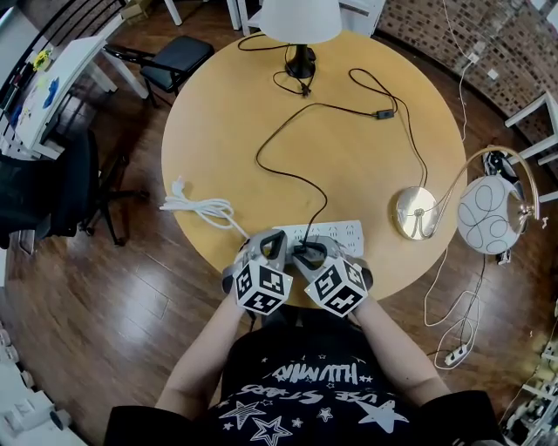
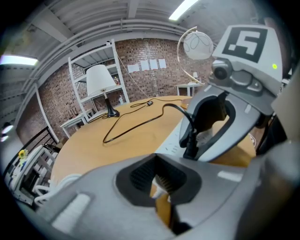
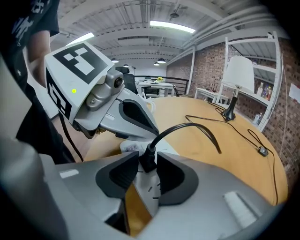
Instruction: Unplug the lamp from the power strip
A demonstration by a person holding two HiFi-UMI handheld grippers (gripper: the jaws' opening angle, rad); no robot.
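Note:
The white power strip (image 1: 342, 232) lies at the near edge of the round wooden table (image 1: 349, 157). The lamp (image 1: 301, 22) with a white shade stands at the far edge, and its black cord (image 1: 288, 174) runs to the strip. My right gripper (image 1: 309, 254) (image 3: 145, 164) is shut on the black plug (image 3: 149, 157), which sits upright in the strip (image 3: 151, 192). My left gripper (image 1: 272, 246) (image 2: 161, 180) sits at the strip's left end, its jaws close together on a white bit of it. The left gripper view shows the right gripper's fingers (image 2: 225, 136) around the plug (image 2: 190, 138).
The strip's white cable (image 1: 205, 207) lies coiled at the table's left edge. A brass-based arc lamp (image 1: 417, 213) with a white globe (image 1: 490, 213) stands at the right. The cord's inline switch (image 1: 384, 113) lies mid-table. A black chair (image 1: 179, 57) stands beyond, and another strip (image 1: 455, 355) is on the floor.

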